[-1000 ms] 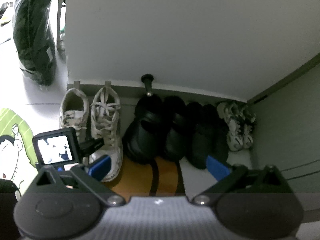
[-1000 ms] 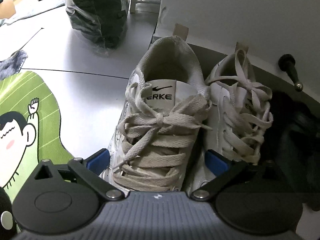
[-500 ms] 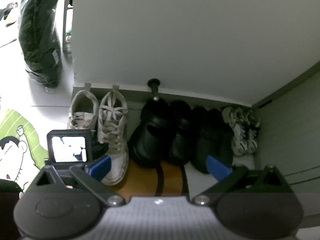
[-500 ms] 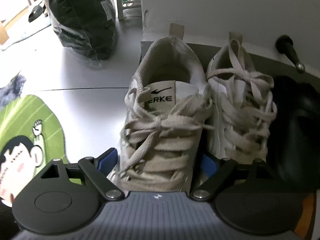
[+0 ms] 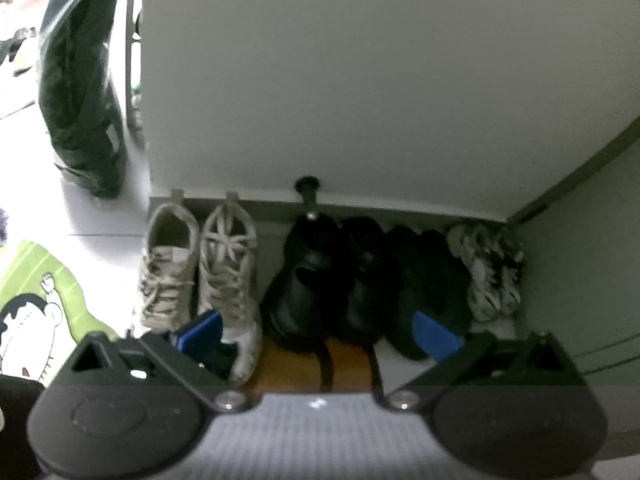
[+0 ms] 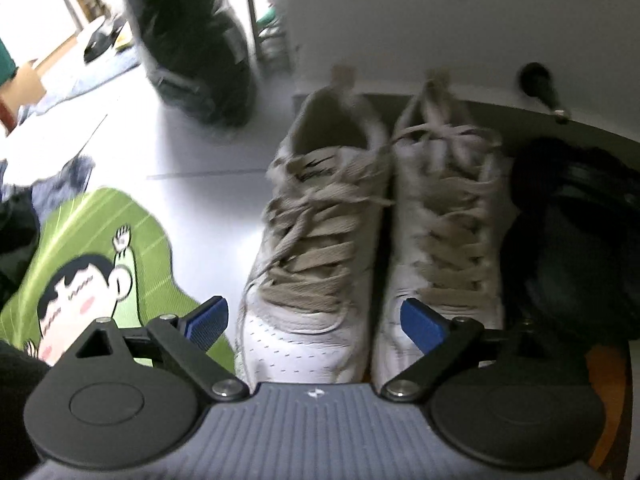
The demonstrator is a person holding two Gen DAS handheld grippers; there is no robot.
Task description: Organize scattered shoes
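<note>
White wall [image 5: 360, 100], shoes aligned [image 5: 320, 280] (heels inward)

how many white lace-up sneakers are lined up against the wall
2. The left white sneaker is at the row's far-left end; the right white sneaker sits beside it, next to the black shoes. A patterned pale pair is at the far right, too blurred to classify.

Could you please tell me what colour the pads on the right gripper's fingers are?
Blue, on black arms; the pads show best in the right wrist view.
</note>
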